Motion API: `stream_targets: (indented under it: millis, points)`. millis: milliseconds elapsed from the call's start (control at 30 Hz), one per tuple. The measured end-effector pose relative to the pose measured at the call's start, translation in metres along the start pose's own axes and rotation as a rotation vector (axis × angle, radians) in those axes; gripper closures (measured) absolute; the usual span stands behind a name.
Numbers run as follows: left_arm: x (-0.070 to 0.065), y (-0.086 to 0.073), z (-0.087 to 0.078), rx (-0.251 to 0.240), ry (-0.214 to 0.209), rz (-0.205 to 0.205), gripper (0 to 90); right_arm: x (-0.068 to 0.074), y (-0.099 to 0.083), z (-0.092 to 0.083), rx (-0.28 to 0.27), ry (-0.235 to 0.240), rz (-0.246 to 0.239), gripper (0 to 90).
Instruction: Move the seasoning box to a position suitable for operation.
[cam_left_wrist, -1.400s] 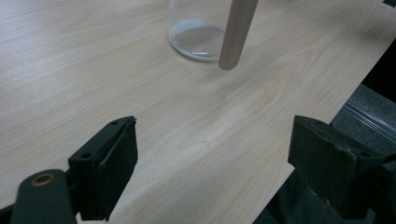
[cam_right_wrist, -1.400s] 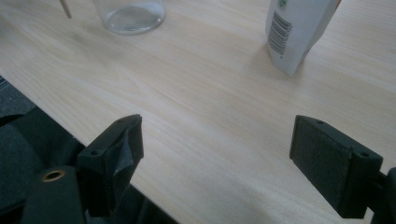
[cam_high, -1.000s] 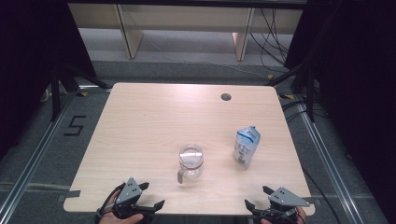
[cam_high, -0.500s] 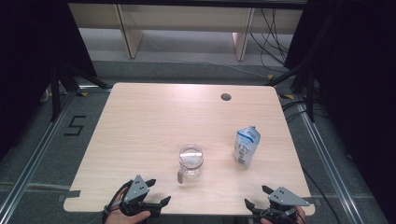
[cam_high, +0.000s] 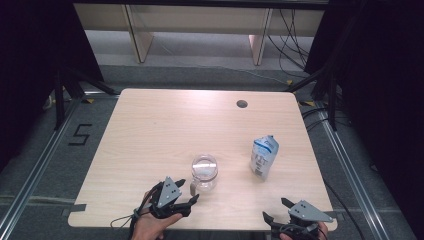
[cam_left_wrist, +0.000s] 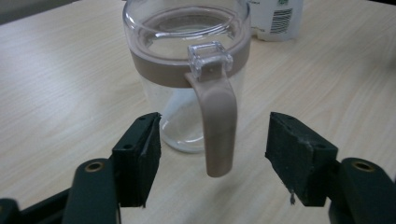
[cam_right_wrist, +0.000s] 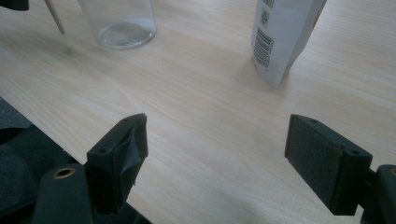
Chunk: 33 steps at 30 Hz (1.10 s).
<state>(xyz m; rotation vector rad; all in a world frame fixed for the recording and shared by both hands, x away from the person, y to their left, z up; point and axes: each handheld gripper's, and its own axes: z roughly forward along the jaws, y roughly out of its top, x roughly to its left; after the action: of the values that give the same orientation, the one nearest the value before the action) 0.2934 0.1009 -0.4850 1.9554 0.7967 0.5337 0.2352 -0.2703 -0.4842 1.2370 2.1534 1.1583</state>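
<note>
Clear glass mug (cam_left_wrist: 187, 74) framed by the left tool (cam_left_wrist: 215, 154)

Its smooth tan handle (cam_left_wrist: 217, 126) hangs upright between closing, untouching pads; the right tool (cam_right_wrist: 215, 158) is held spread over the pale wood-grain counter (cam_right_wrist: 196, 102)

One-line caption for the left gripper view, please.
Left gripper fingers, just closing, flank the tan handle of the clear glass mug, not touching.

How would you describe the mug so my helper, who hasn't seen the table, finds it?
On the pale wooden table, look near the front edge, middle. The mug is clear glass with a tan band and handle, unlike the white printed carton to its right.
</note>
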Motion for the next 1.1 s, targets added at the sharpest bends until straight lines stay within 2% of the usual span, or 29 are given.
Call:
stream_targets:
  millis: [33,67,100,133,167,200,233,300,333,367,400,533,600,633,700,733,767,800,833,867,900,933,1000,1033,1067,1100]
  points:
    - [0.0,0.001,0.002,-0.009,-0.003,0.007,39.3,-0.001,0.0,0.0,-0.002,-0.006,-0.008,22.7]
    - [0.001,0.002,0.003,0.005,0.0,0.011,42.2,-0.004,0.0,0.001,-0.016,0.003,-0.04,22.8]
    - [0.001,0.003,0.005,0.009,0.007,0.014,44.0,-0.001,-0.001,-0.001,0.001,-0.008,0.005,22.9]
    - [0.001,0.003,0.007,0.016,0.012,0.018,46.2,-0.002,-0.001,-0.001,-0.01,-0.011,-0.007,22.9]
    - [0.003,0.004,0.009,0.001,0.004,0.052,49.3,-0.004,0.0,-0.001,-0.017,-0.009,-0.027,22.9]
    - [0.004,0.005,0.01,0.001,0.013,0.068,51.2,-0.004,0.0,-0.001,-0.014,-0.007,-0.03,23.0]
    - [0.003,0.005,0.011,-0.004,0.013,0.054,53.8,-0.004,0.0,-0.001,-0.019,-0.008,-0.03,23.2]
    - [0.002,0.006,0.013,-0.013,0.002,0.055,58.0,-0.003,-0.001,-0.001,-0.018,-0.002,-0.041,23.3]
    - [0.003,0.007,0.013,-0.008,-0.006,0.074,60.8,-0.002,-0.001,-0.001,-0.017,-0.002,-0.03,23.3]
    - [0.001,0.007,0.013,-0.013,0.004,0.068,63.4,-0.002,-0.001,-0.002,-0.013,-0.004,-0.023,23.5]
    - [0.001,0.007,0.013,-0.005,0.011,0.082,67.6,-0.002,-0.001,-0.002,-0.017,-0.001,-0.026,23.6]
    - [0.007,0.006,0.013,-0.02,-0.035,0.036,69.7,-0.001,-0.002,-0.004,-0.024,-0.005,-0.025,23.7]
    - [0.01,0.006,0.013,-0.025,-0.058,0.021,70.9,-0.001,-0.001,-0.004,-0.028,-0.007,-0.042,23.8]
    - [0.01,0.005,0.014,-0.035,-0.071,0.004,71.2,0.0,-0.001,-0.004,-0.023,-0.006,-0.031,23.9]
    - [0.011,0.005,0.012,-0.028,-0.079,0.002,71.7,0.001,-0.001,-0.004,-0.018,-0.008,-0.026,24.0]
    - [0.011,0.005,0.012,-0.027,-0.084,0.004,71.9,-0.001,-0.001,-0.003,-0.026,0.001,-0.052,24.0]
    - [0.011,0.005,0.012,-0.027,-0.084,0.004,71.9,-0.001,-0.001,-0.003,-0.026,0.001,-0.052,24.0]
    - [0.011,0.005,0.012,-0.035,-0.103,-0.008,72.1,-0.001,-0.001,-0.004,-0.028,-0.011,-0.048,24.1]
    - [0.013,0.005,0.012,-0.033,-0.119,0.004,72.2,-0.001,-0.001,-0.005,-0.029,-0.009,-0.045,24.1]
    - [0.012,0.005,0.012,-0.034,-0.127,-0.025,72.2,0.0,-0.001,-0.005,-0.03,-0.008,-0.046,24.1]
    - [0.013,0.004,0.012,-0.037,-0.135,-0.026,72.3,0.003,-0.001,-0.006,-0.017,-0.015,-0.012,24.1]
    - [0.013,0.004,0.011,-0.028,-0.137,-0.022,72.3,0.002,-0.001,-0.006,-0.025,-0.015,-0.031,24.2]
    - [0.013,0.004,0.011,-0.022,-0.156,-0.028,72.4,0.002,-0.001,-0.006,-0.027,-0.017,-0.039,24.3]
    - [0.012,0.003,0.011,-0.027,-0.172,-0.042,72.4,0.0,0.0,-0.005,-0.033,-0.015,-0.065,24.3]
    - [0.011,0.003,0.01,-0.021,-0.177,-0.054,72.5,0.001,0.0,-0.005,-0.029,-0.008,-0.061,24.3]
    - [0.011,0.003,0.011,-0.026,-0.182,-0.043,72.5,0.001,0.0,-0.004,-0.033,-0.007,-0.061,24.3]
